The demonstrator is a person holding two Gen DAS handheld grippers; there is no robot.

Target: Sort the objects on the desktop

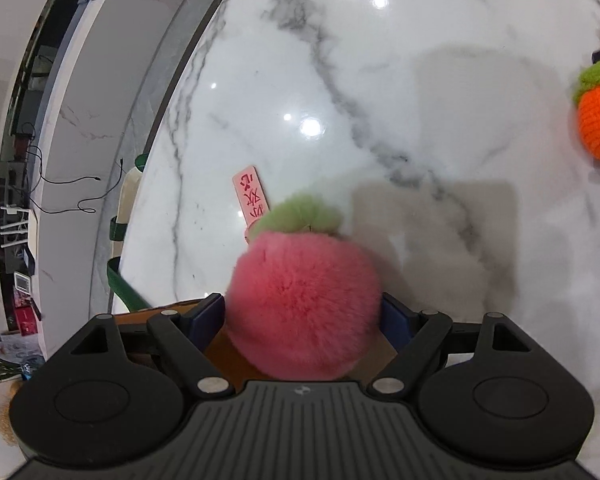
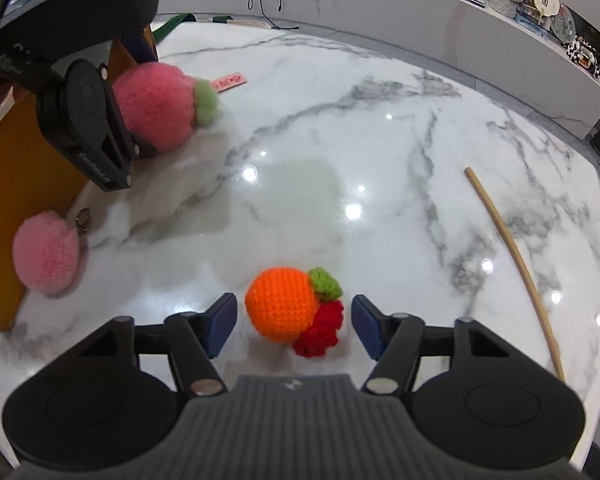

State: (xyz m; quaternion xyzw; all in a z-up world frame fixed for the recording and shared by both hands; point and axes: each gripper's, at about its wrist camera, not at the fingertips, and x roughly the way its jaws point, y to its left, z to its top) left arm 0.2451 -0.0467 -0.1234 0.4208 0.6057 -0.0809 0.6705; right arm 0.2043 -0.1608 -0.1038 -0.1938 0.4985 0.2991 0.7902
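The left gripper (image 1: pixel 302 316) has its blue-padded fingers (image 1: pixel 208 314) pressed into the sides of a fluffy pink pompom peach with a green furry top (image 1: pixel 304 300), so it is clamped on that toy, which is held near the left edge of the white grey-veined marble table (image 1: pixel 380 80). A pink tag with red characters (image 1: pixel 251 196) sticks out beyond the peach. From the right wrist view, the right gripper (image 2: pixel 294 326) stands with its fingers apart on either side of an orange crocheted ball with a green leaf and a red crocheted bit (image 2: pixel 288 306), which rests on the table between them; neither pad (image 2: pixel 222 320) touches it. Off to the left, a paler pink fluffy pompom with a metal clasp (image 2: pixel 46 256) lies at the table's edge beside an orange-brown flat-sided box (image 2: pixel 20 168). A long pale wooden stick (image 2: pixel 516 264) lies well apart, near the right edge.
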